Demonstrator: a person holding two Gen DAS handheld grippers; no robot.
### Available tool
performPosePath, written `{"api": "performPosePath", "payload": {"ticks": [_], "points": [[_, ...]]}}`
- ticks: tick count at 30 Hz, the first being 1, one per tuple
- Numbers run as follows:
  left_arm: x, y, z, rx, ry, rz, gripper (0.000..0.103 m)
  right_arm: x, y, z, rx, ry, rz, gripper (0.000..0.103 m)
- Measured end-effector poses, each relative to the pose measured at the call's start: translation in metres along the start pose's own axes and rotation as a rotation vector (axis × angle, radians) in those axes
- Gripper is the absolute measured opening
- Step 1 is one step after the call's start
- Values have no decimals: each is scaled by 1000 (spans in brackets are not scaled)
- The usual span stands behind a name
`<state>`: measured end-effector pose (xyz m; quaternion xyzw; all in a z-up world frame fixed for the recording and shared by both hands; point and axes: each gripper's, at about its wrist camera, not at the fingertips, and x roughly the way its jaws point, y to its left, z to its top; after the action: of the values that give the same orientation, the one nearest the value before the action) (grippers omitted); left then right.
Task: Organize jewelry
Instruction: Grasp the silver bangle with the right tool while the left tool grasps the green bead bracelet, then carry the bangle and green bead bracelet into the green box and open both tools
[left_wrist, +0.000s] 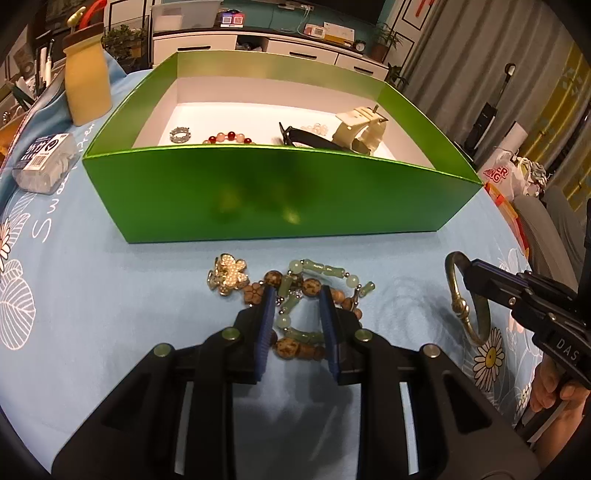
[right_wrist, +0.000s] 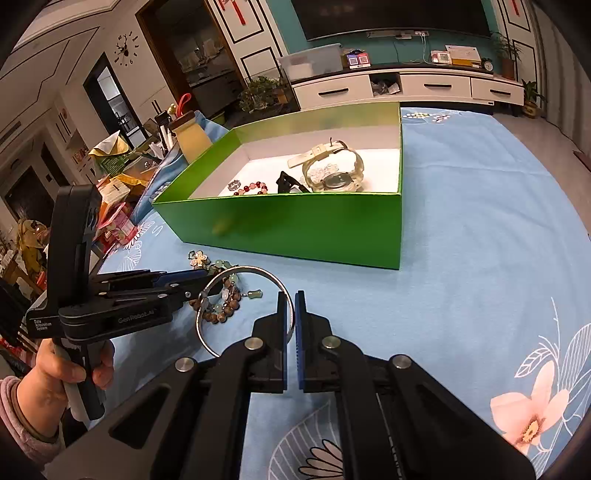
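Note:
A green box (left_wrist: 258, 192) (right_wrist: 295, 225) stands on the blue cloth. It holds a cream watch (left_wrist: 364, 129) (right_wrist: 332, 170), a black strap (left_wrist: 306, 138), a red bead bracelet (left_wrist: 229, 138) (right_wrist: 251, 190) and a small ring (left_wrist: 180, 134). My left gripper (left_wrist: 295, 295) (right_wrist: 207, 275) is open, its fingers on either side of a pile of green jade and brown wooden bead bracelets (left_wrist: 306, 295) (right_wrist: 225, 299). A gold flower brooch (left_wrist: 227, 275) (right_wrist: 199, 257) lies to their left. My right gripper (right_wrist: 290, 299) (left_wrist: 469, 273) is shut on a brass bangle (left_wrist: 465, 302) (right_wrist: 243, 273), held above the cloth.
A yellow jar (left_wrist: 86, 81) (right_wrist: 190, 142) and a clear plastic pack (left_wrist: 46, 162) sit left of the box. Clutter lines the table's left side (right_wrist: 114, 206). The cloth to the right of the box (right_wrist: 480, 240) carries flower prints.

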<state>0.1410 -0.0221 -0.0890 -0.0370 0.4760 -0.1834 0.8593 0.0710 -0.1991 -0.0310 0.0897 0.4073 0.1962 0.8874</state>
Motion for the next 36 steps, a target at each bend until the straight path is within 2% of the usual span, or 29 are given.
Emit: {"api": "performPosePath", "payload": {"ticks": [1, 6, 13, 16, 18, 22, 25, 29, 30, 31, 32, 36], "points": [[0, 1, 1, -5, 0, 6, 12, 0, 0, 0, -1, 0, 0, 3], [-3, 6, -1, -43, -12, 12, 5, -2, 3, 0, -4, -9, -5, 3], [-34, -3, -2, -34, -85, -13, 5, -12, 4, 0, -5, -26, -10, 3], [-55, -11, 1, -16, -125, -23, 5, -17, 6, 1, -9, -38, -10, 3], [-73, -12, 3, -7, -155, -33, 0, -22, 8, 3, -13, -49, -8, 3], [-104, -15, 11, -2, -225, -46, 0, -30, 11, 6, -19, -69, -6, 3], [-118, -16, 16, 6, -244, -51, 0, -34, 12, 7, -22, -80, -1, 3], [-105, -9, 18, -1, -180, -62, 2, -35, 12, 5, -18, -79, 5, 3], [-94, -7, 16, -10, -149, -56, 9, -36, 12, 4, -18, -77, 6, 3], [-84, -5, 13, -18, -121, -60, 24, -35, 12, 4, -16, -75, 7, 3], [-71, -1, 9, -37, -83, -59, 27, -35, 12, 4, -14, -74, 8, 3], [-38, 9, -2, -67, -19, -25, 28, -35, 11, 4, -12, -72, 9, 3]]}}
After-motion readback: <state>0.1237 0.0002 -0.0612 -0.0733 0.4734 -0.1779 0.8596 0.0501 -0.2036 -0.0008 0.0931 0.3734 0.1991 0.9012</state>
